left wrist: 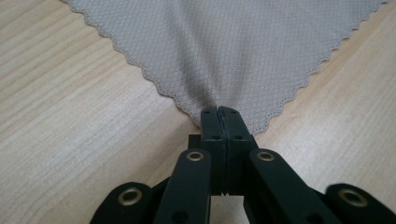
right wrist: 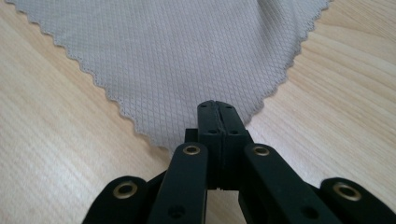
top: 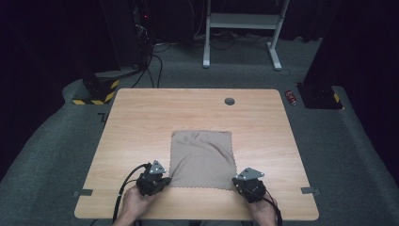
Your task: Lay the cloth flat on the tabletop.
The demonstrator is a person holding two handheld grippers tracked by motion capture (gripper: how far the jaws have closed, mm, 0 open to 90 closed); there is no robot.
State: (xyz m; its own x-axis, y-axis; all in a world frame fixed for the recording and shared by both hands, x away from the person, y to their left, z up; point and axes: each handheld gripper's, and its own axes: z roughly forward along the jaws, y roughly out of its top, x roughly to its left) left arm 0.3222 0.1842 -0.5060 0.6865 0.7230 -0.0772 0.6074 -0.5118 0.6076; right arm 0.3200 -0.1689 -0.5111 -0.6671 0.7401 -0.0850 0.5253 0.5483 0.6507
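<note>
Cloth (top: pixel 201 159), beige w/ scalloped edge, lies on wooden tabletop (top: pixel 141 122), near the person's side, roughly centred. Nearest: both hands at tabletop's near edge, each w/ a tool. Left tool (top: pixel 165 179) sits at cloth's near-left corner; in left gripper view its jaws are pressed together, pinching that corner, fabric puckering into folds just ahead of the tips. Right tool (top: pixel 236 181) is at near-right corner; right gripper view shows jaws likewise closed on the corner, cloth smoother there. Mid cloth has a few soft wrinkles toward far-right. Farther: grommet hole (top: pixel 229 101) near tabletop's far edge. Beyond, on grey carpet: small red can (top: pixel 291 97) & white desk frame (top: pixel 242 28).
</note>
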